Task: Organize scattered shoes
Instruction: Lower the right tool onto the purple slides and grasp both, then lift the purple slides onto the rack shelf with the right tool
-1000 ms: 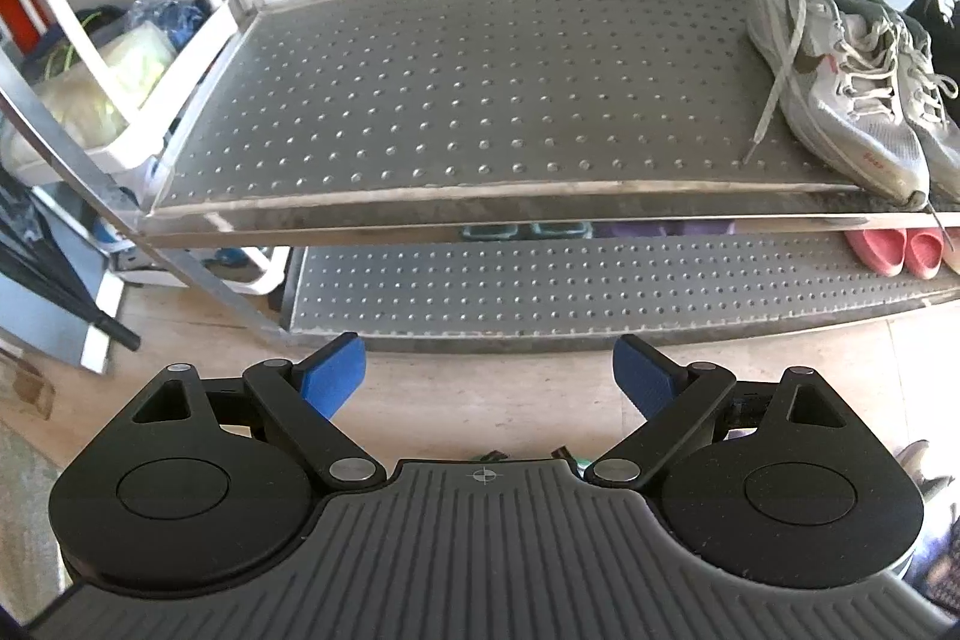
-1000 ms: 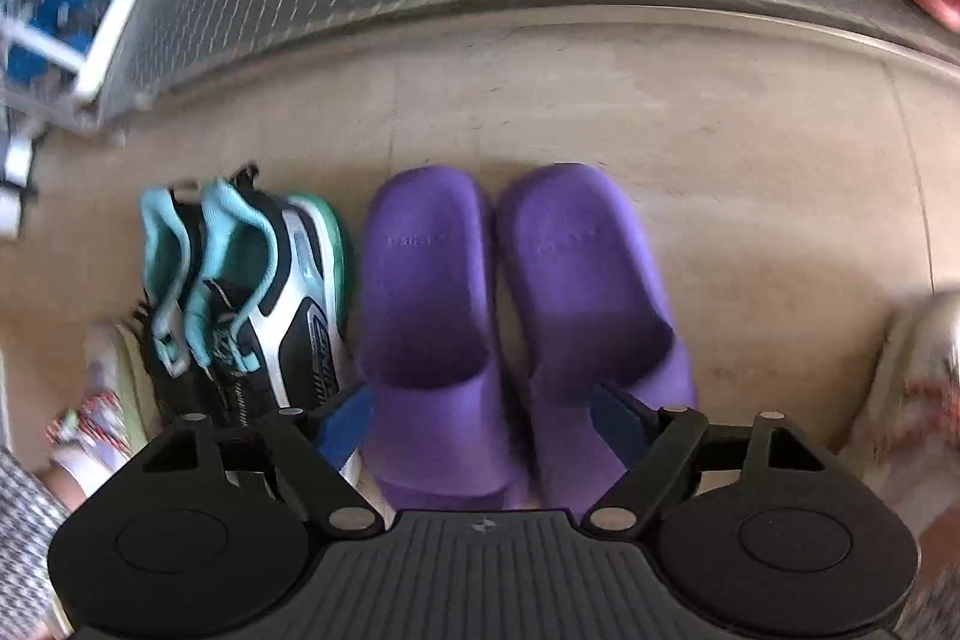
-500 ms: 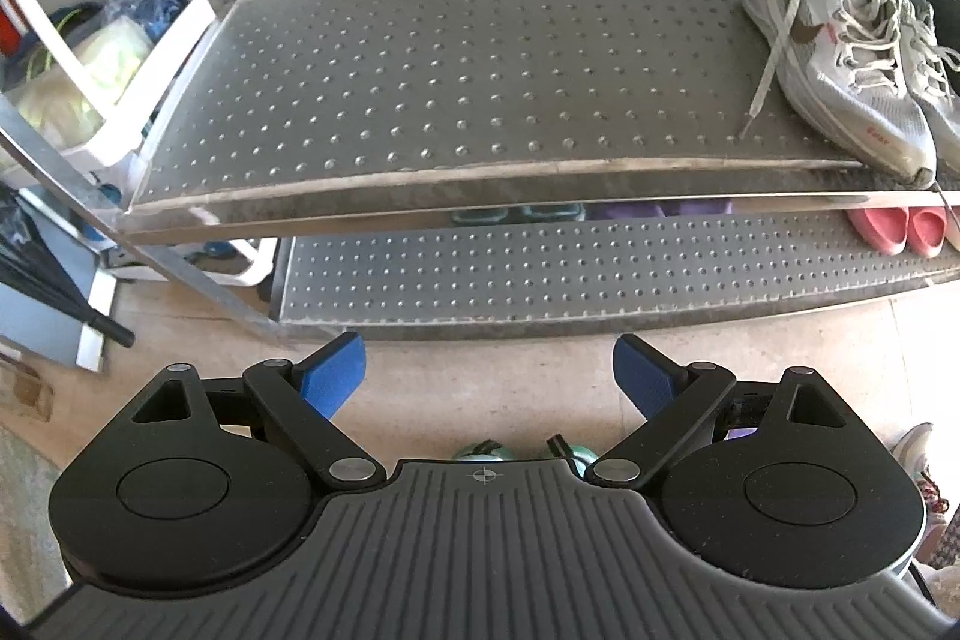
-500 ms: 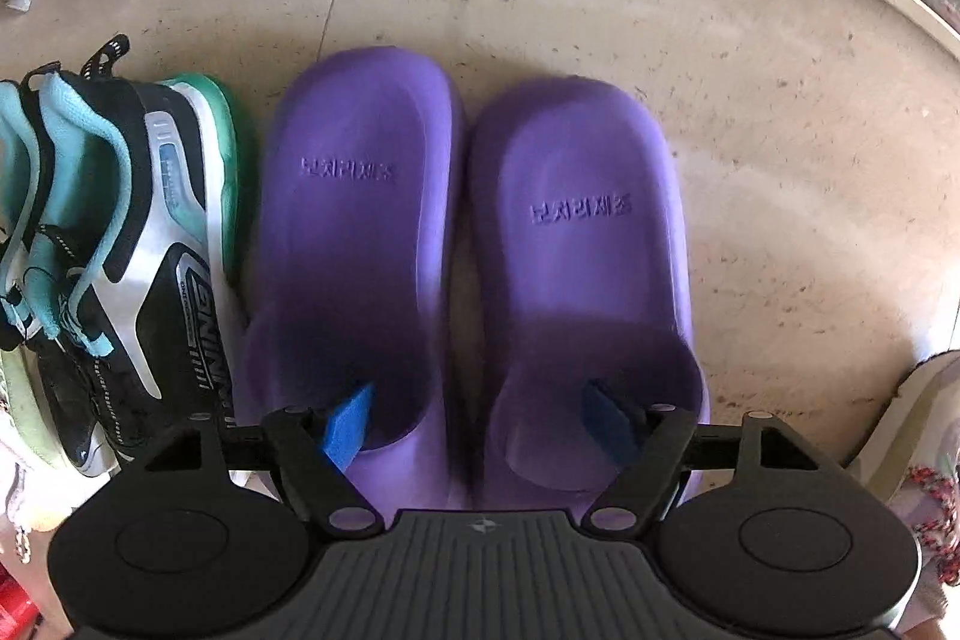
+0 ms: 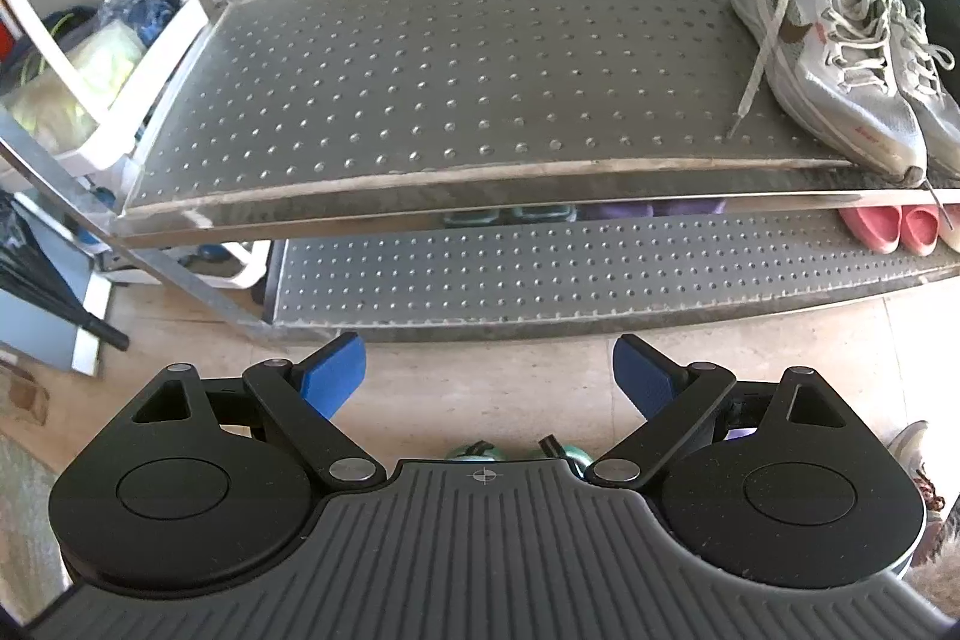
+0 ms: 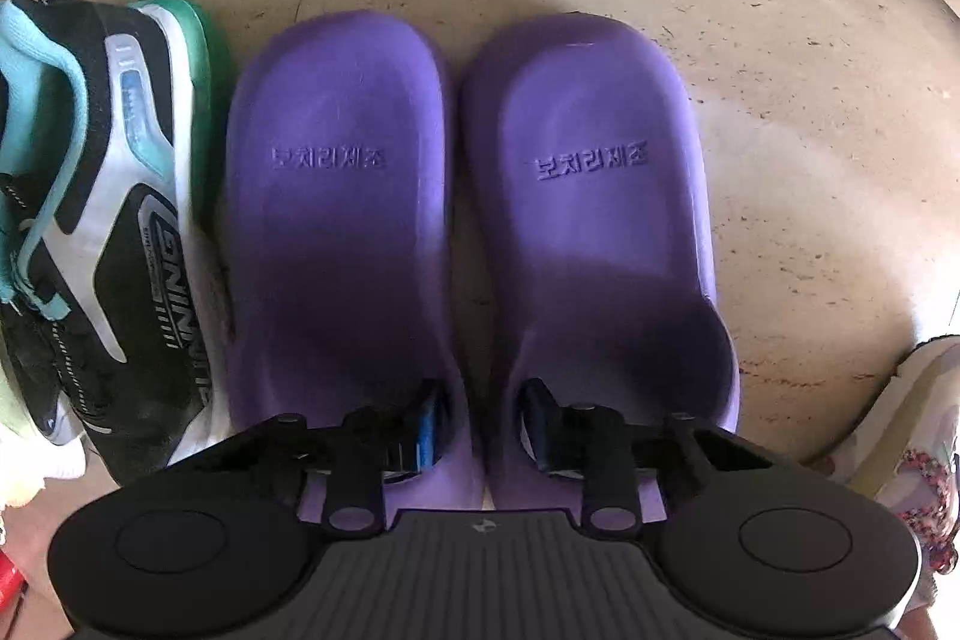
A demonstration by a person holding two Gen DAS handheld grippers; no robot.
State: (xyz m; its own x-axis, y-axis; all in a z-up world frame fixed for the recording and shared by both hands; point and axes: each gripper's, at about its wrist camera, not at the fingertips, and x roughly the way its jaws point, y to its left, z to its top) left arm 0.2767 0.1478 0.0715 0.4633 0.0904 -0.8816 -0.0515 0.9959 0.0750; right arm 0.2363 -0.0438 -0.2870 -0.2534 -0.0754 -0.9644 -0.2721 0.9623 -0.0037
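Observation:
Two purple slippers (image 6: 336, 196) (image 6: 600, 196) lie side by side on the beige floor in the right wrist view, heels away from me. My right gripper (image 6: 483, 421) points down at their toe ends, one finger inside each slipper. Its jaws are closing, and the two adjoining inner walls are pinched between the pads. In the left wrist view my left gripper (image 5: 489, 376) hangs open with nothing in it, above the floor in front of the metal shoe rack (image 5: 480, 58).
A black, white and teal sneaker (image 6: 108, 220) lies just left of the slippers. A pale patterned shoe (image 6: 918, 430) sits at the right. Grey sneakers (image 5: 828, 58) and black shoes (image 5: 936, 4) stand on the top shelf's right end, pink slippers (image 5: 888, 226) on the lower shelf (image 5: 540, 274).
My right gripper came down onto the purple slippers, and its fingers went from wide apart to pinching the inner walls together. The left gripper stayed put and open.

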